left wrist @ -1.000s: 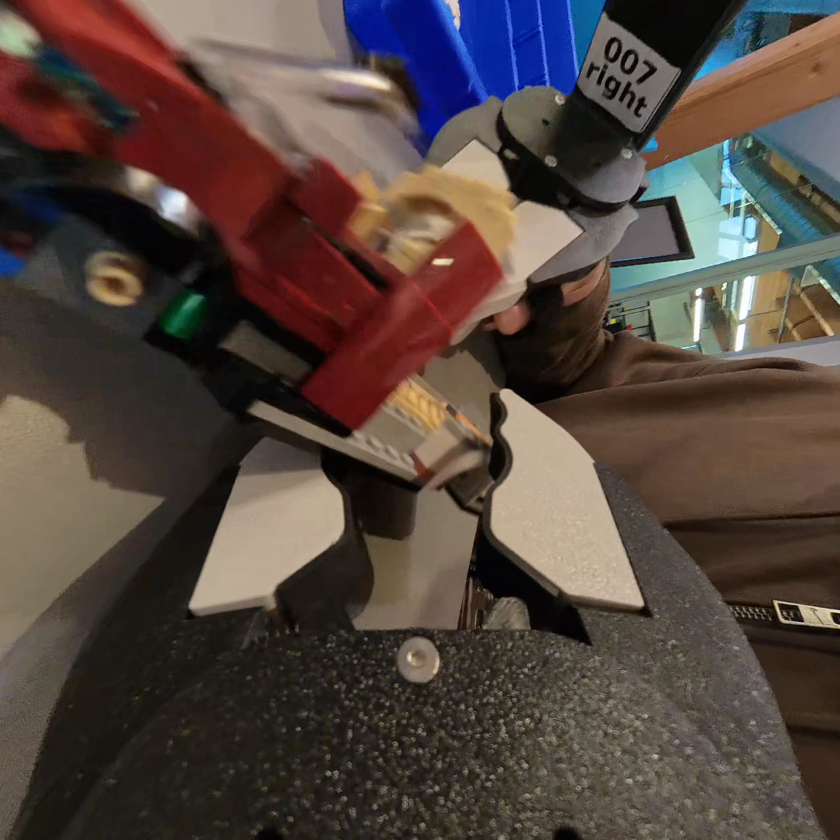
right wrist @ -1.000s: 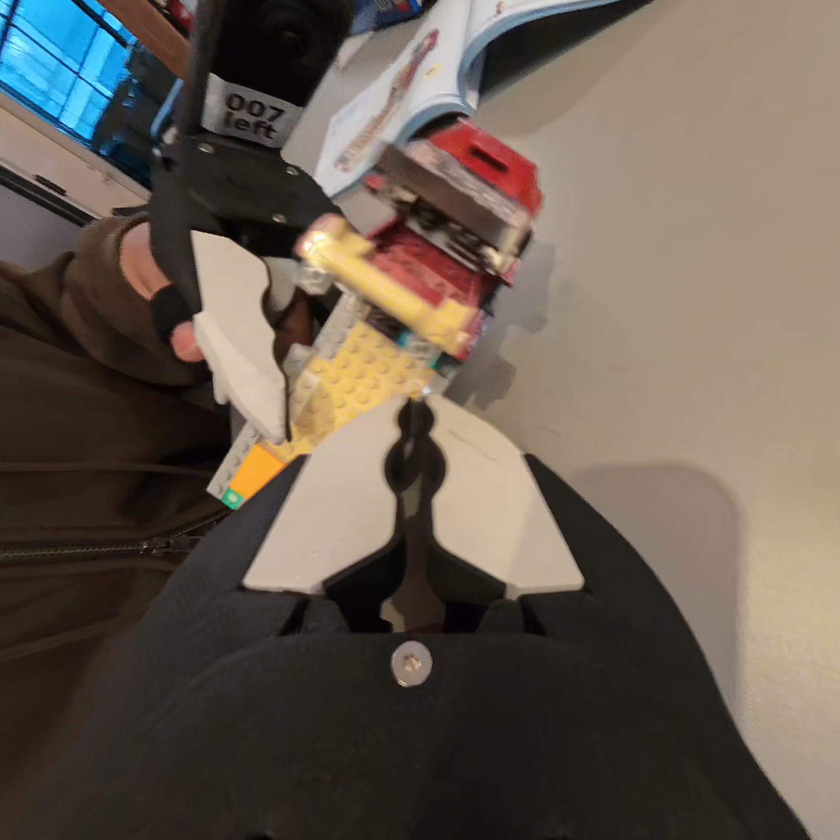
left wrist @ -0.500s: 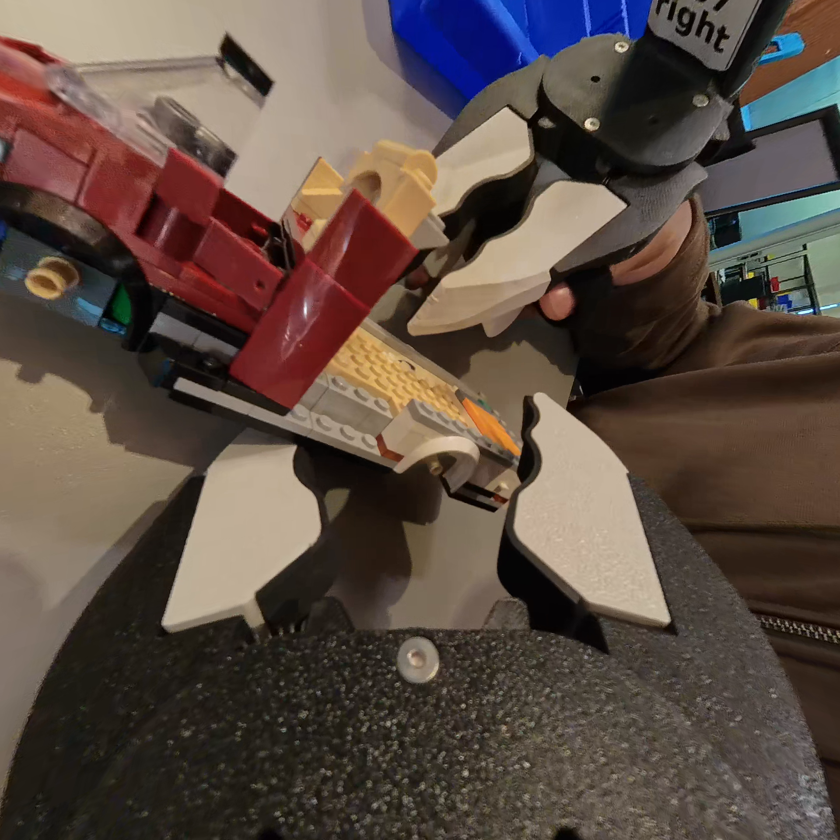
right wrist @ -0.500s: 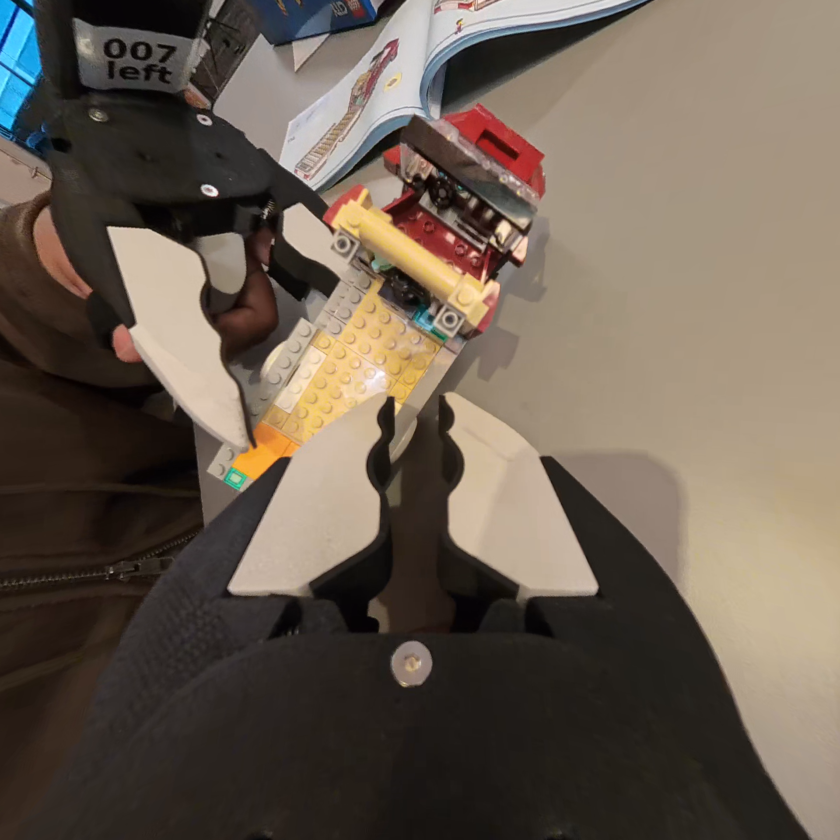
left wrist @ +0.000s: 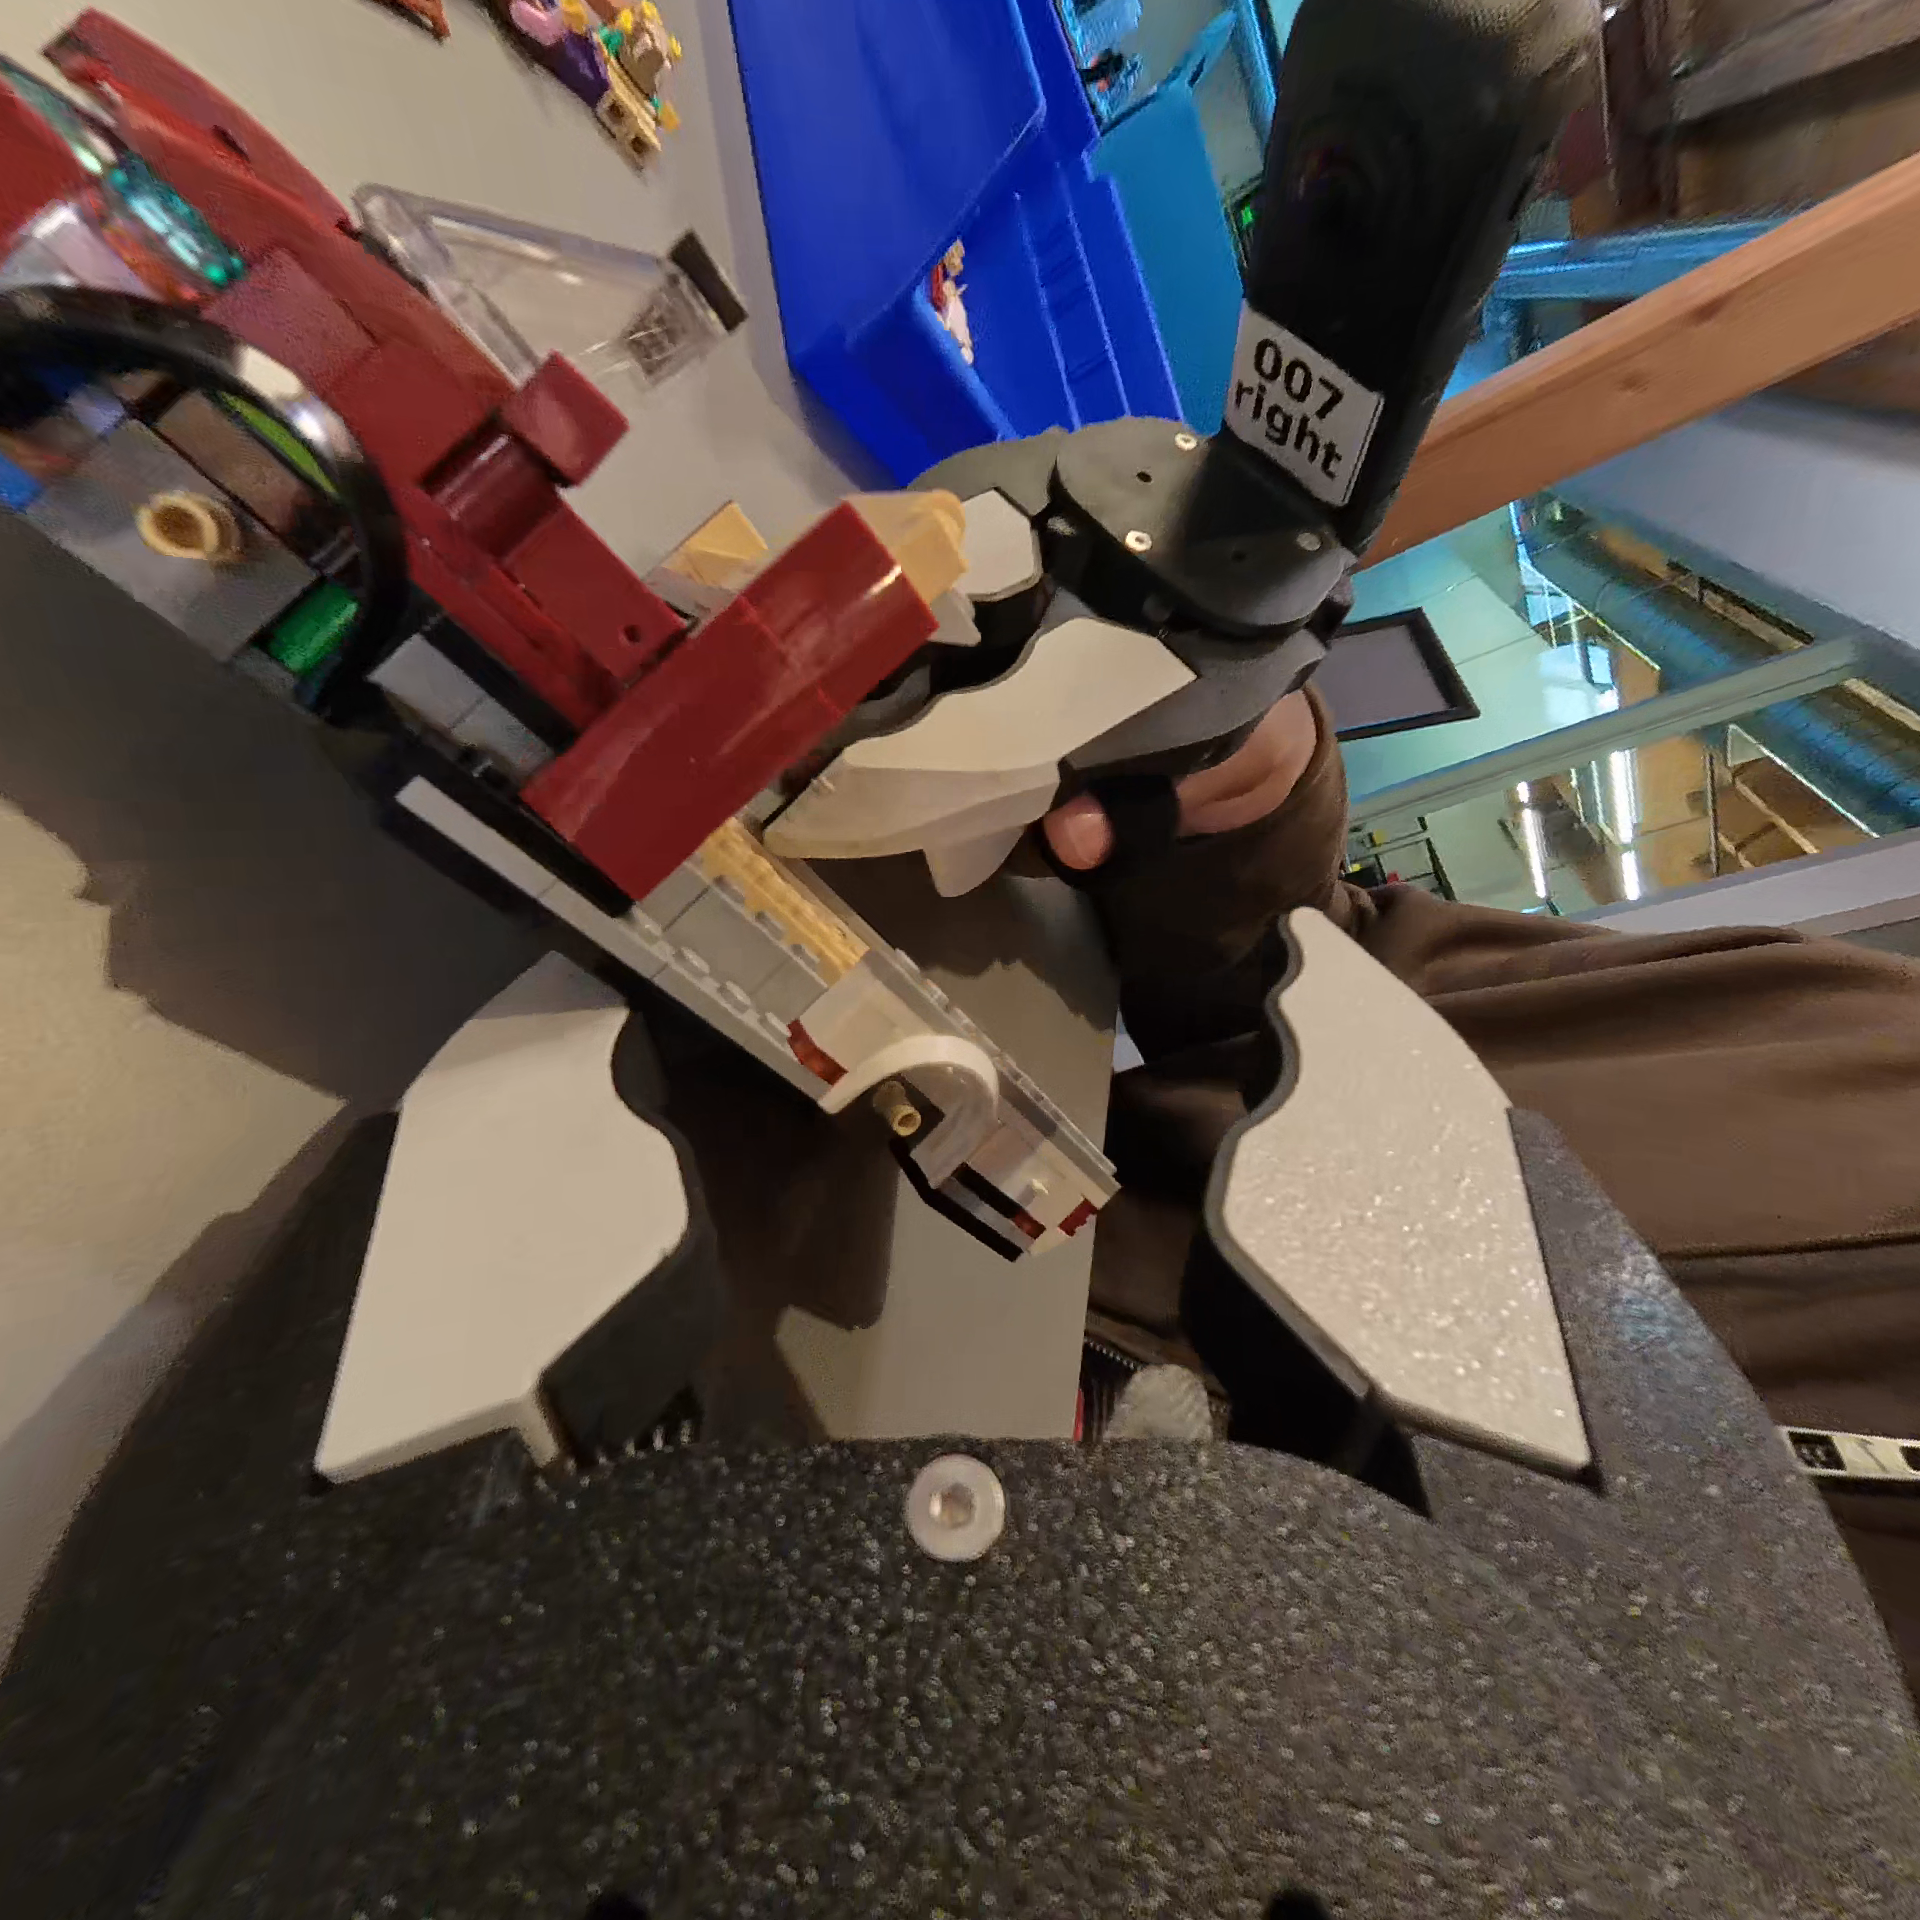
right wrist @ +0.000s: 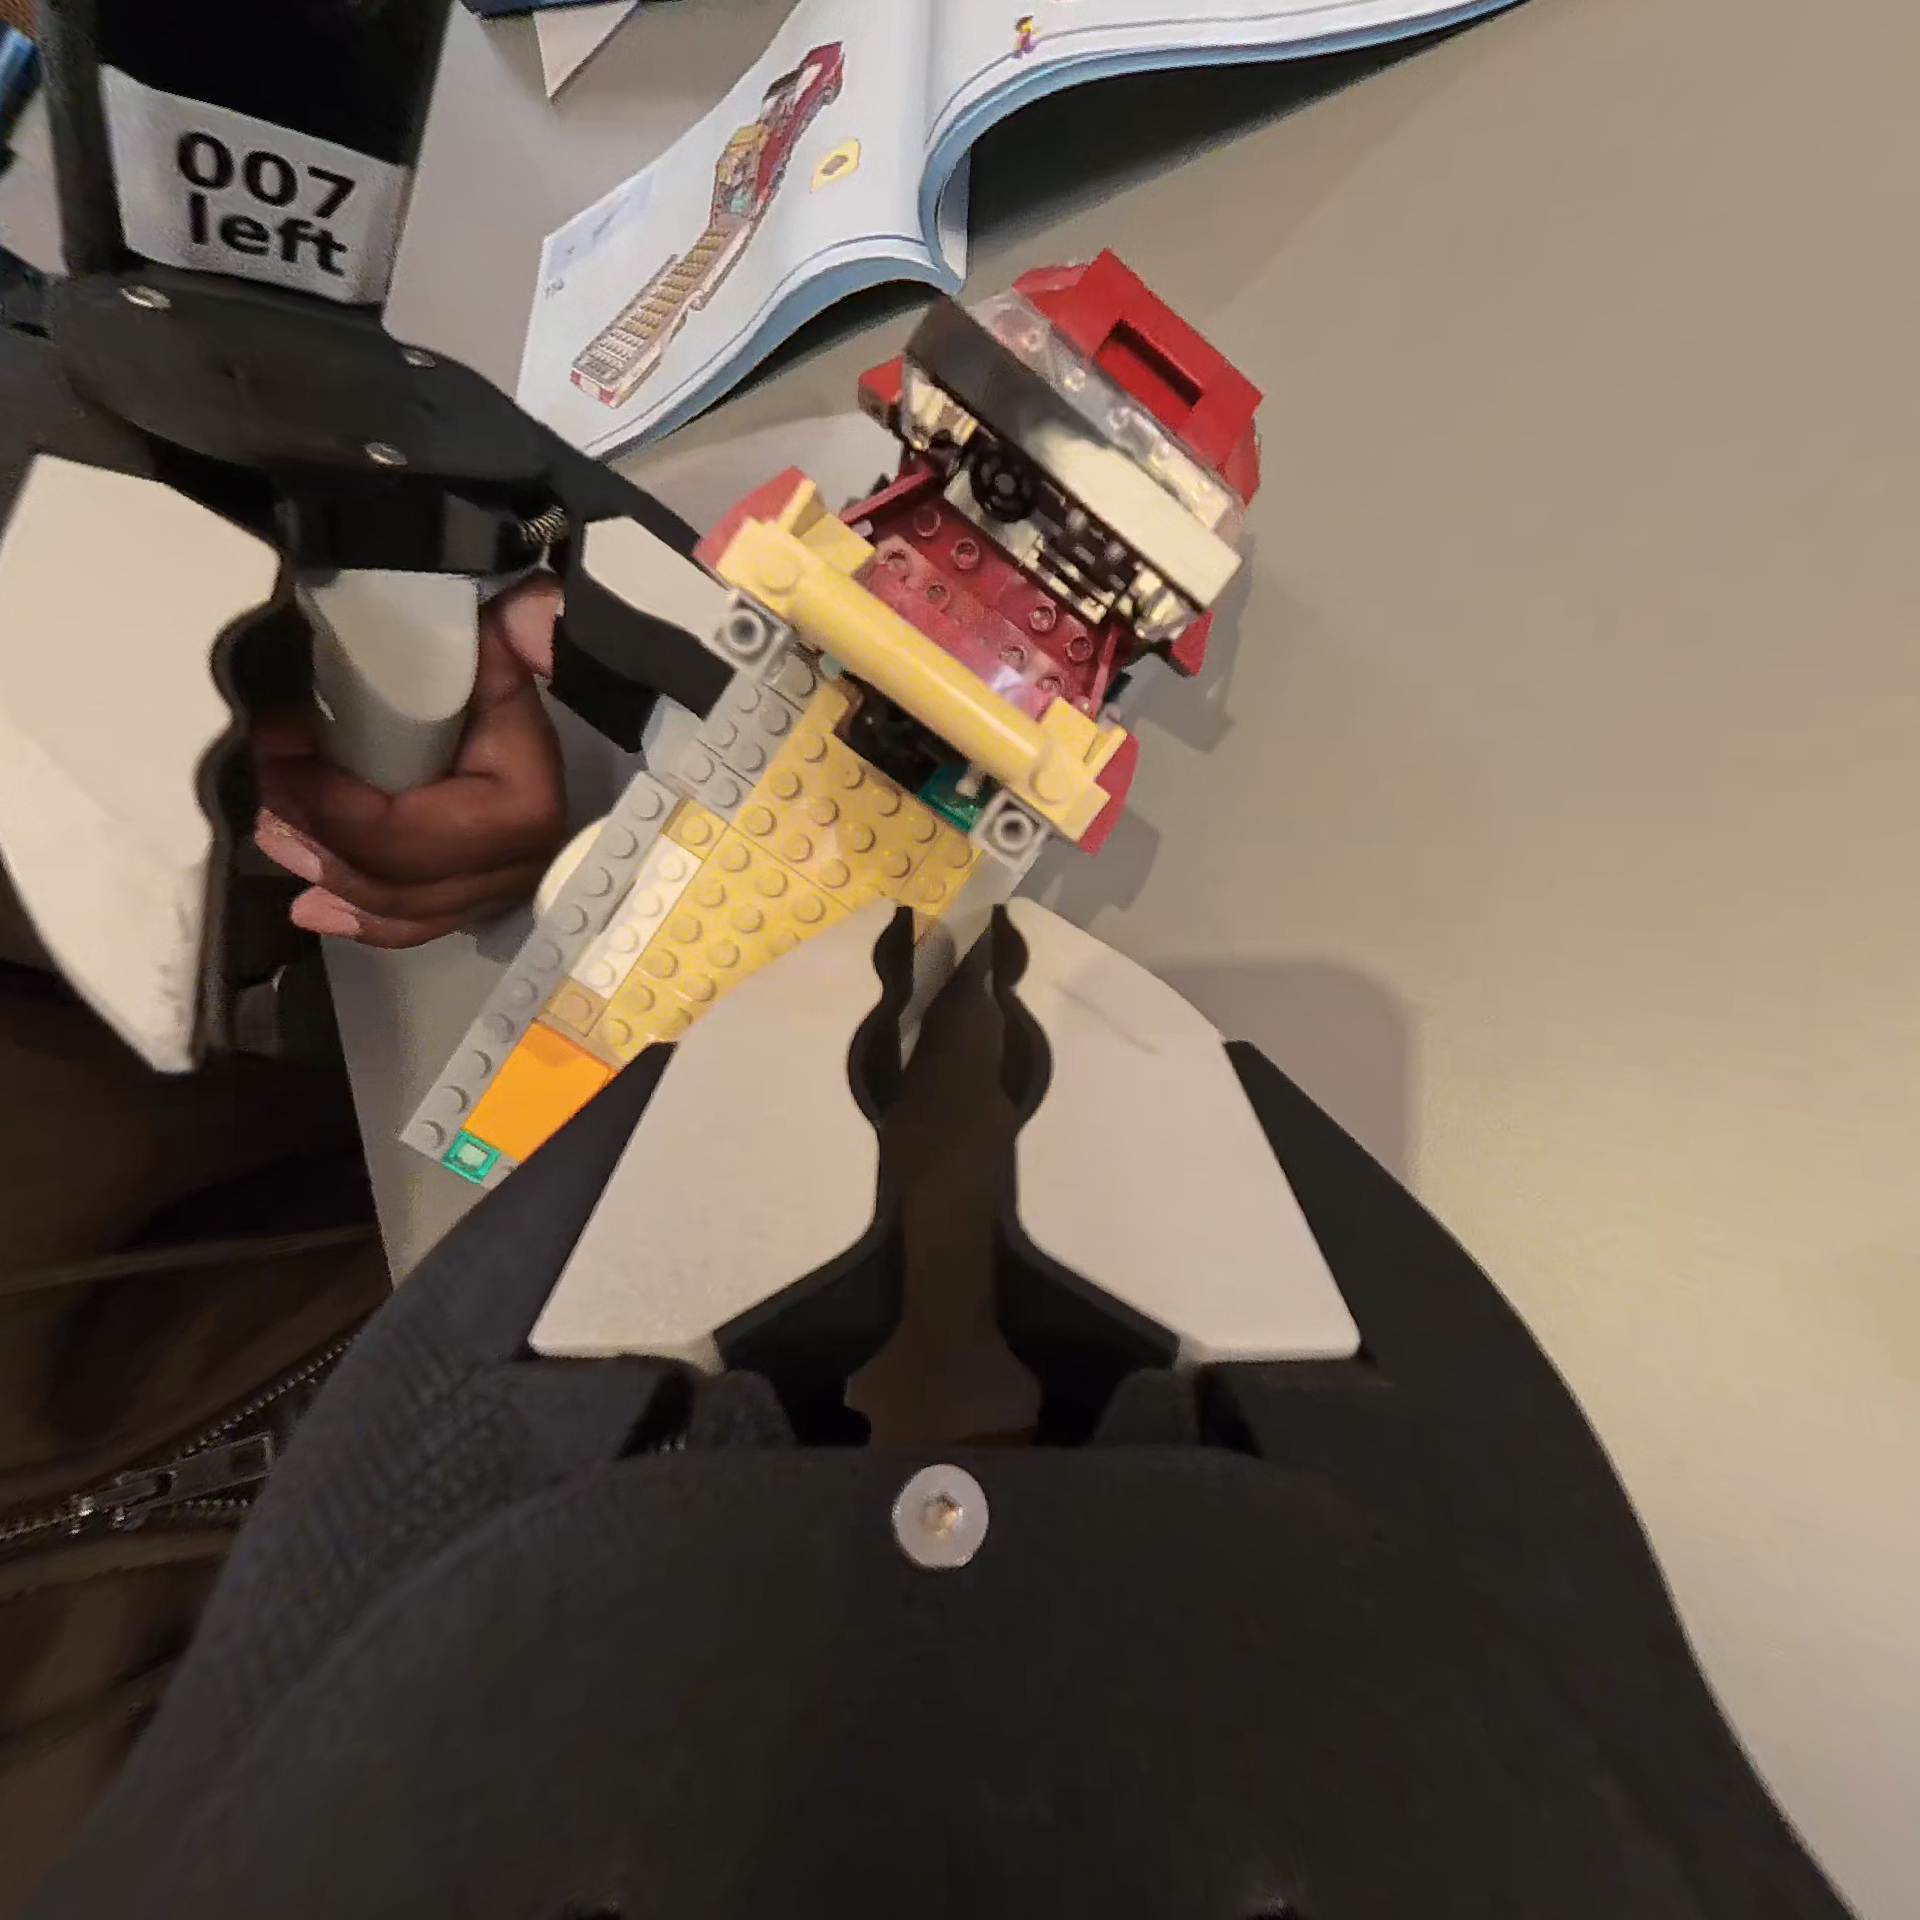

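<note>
On the pale grey tabletop (right wrist: 1558,623) in front of me lies a partly built toy-brick car with a dark red body, tan studded floor plates and grey edging (right wrist: 790,862). Its long axis runs diagonally, from the orange and teal end near the table edge up and away to the dark red cab with its clear windscreen.

My left gripper (left wrist: 956,1049) stands wide apart, and the low grey-and-white end of the car, with its white wheel arch, sits between its fingers (left wrist: 1382,1216) without either one touching it. From the right wrist view the same gripper hangs off the car's left flank, just beside the grey edge plates.

My right gripper (right wrist: 948,935) is nearly together, a narrow slot left between the tips. It comes at the car from the opposite flank, and the thin grey edge of the floor plate runs into that slot; I cannot tell whether the pads press on it. This gripper is the nearer to the car's middle.

An open instruction booklet (right wrist: 831,187) lies beyond the cab, and blue plastic bins (left wrist: 935,208) stand farther off.
</note>
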`<state>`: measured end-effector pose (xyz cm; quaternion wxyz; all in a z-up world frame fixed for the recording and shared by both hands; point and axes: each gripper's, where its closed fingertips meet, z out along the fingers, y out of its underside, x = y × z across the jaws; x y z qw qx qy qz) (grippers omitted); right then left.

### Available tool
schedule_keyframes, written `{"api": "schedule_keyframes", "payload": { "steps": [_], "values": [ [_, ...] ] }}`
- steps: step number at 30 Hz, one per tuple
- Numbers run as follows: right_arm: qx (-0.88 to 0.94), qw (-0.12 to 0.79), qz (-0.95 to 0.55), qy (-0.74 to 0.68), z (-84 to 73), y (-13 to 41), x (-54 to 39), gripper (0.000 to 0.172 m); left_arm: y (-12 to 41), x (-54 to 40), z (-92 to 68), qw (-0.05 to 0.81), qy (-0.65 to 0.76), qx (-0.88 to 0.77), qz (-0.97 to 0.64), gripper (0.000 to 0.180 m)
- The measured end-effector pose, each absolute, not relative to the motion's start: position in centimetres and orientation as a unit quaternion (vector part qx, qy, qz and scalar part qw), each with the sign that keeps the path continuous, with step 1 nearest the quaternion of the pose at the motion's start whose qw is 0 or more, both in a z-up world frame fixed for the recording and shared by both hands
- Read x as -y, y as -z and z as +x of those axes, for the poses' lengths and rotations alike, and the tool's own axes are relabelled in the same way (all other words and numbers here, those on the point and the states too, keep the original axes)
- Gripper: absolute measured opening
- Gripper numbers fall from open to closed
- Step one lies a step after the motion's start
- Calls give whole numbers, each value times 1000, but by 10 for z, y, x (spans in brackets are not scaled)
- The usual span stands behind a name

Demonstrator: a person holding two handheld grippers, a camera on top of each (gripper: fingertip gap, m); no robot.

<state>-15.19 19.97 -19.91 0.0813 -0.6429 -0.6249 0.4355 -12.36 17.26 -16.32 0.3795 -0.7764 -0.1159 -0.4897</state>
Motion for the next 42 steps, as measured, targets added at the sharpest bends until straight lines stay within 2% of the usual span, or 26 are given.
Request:
{"api": "schedule_keyframes", "payload": {
  "steps": [8,20,42],
  "values": [
    [633,82,-646,-420,-154,201,-184,20,179,-156,-134,373,419,93,-823,90],
    [615,62,-659,-429,-172,201,-174,19,180,-143,-149,395,384,62,-832,93],
    [657,100,-649,-370,-172,203,-209,10,176,-120,-160,373,405,26,-834,91]
  ]
}}
